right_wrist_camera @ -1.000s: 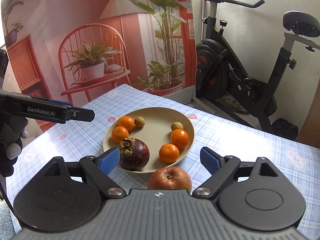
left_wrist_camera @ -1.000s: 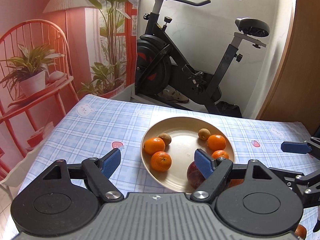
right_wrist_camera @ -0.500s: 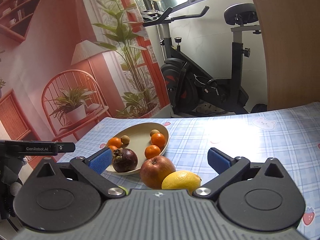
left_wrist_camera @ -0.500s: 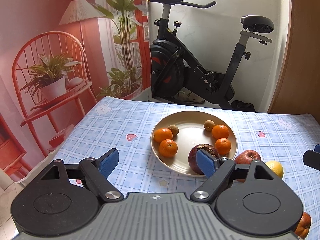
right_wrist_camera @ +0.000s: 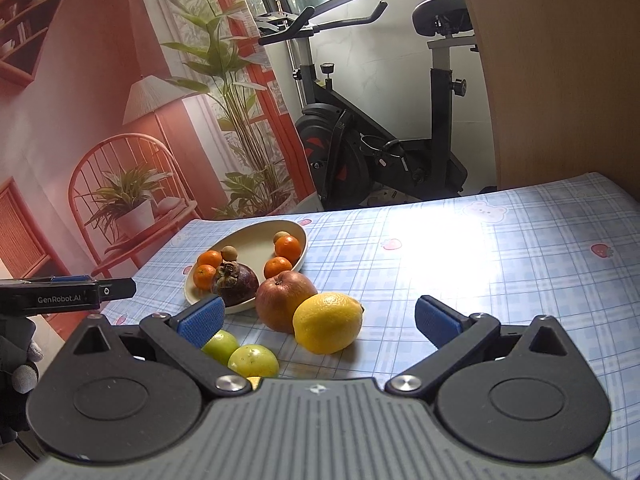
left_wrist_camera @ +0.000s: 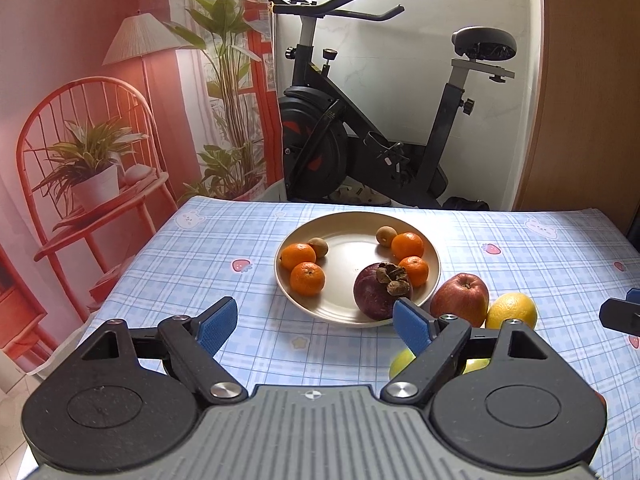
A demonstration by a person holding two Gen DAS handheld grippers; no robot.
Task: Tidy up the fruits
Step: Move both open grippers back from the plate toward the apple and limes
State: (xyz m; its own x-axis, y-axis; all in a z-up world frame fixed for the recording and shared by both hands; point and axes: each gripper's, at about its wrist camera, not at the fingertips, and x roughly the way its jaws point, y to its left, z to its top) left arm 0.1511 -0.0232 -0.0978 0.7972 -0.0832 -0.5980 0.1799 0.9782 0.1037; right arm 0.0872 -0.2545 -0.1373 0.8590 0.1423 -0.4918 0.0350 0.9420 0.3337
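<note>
The mangosteen (left_wrist_camera: 378, 291) lies in the plate (left_wrist_camera: 344, 240), the apple (left_wrist_camera: 460, 294) just outside its rim, the lemon (left_wrist_camera: 512, 310) beside the apple.

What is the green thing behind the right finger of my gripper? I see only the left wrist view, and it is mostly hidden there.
Observer: The right wrist view shows two green fruits, round and side by side on the tablecloth. They are outside the plate and near the lemon.
Operator: Is the right gripper holding something? I see only its tip at my edge.
Observer: No. The right gripper is open with nothing between its fingers. The lemon lies on the cloth just ahead of it, with the apple right behind the lemon.
</note>
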